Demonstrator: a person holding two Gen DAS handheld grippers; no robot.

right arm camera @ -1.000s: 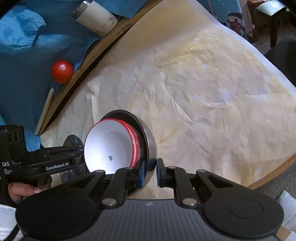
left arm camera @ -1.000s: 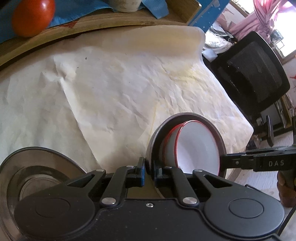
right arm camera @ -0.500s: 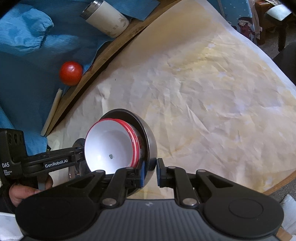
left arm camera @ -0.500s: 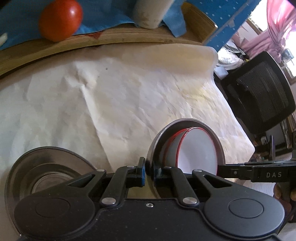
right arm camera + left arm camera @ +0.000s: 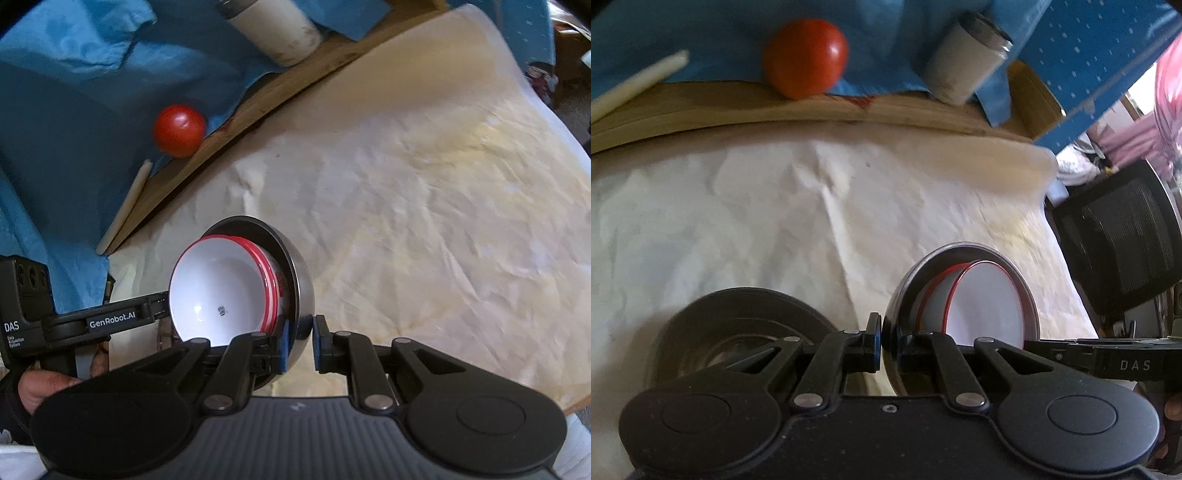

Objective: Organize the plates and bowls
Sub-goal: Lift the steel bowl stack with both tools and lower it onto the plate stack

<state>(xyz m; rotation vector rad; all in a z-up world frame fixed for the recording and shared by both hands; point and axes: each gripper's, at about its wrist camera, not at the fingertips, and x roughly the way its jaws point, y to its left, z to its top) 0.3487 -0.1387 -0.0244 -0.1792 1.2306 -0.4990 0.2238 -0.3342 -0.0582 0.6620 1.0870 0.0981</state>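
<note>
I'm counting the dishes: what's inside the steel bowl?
Nested in the steel bowl are red-rimmed white bowls, at least two by their rims. The steel bowl's bottom is covered.

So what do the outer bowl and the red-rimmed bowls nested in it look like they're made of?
Outer bowl: likely stainless steel, with a grey, shiny wall and thin rim. Red-rimmed bowls: glossy white with a glare spot inside and a red edge, perhaps enamelware or melamine; the look alone cannot settle which.

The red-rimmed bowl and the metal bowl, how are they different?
The red-rimmed bowl is white inside with a red edge; the metal bowl is dark grey and shiny. The red-rimmed bowl is smaller and sits inside the metal bowl. The grippers pinch only the metal bowl's rim. Both are round and tipped on edge.
</note>
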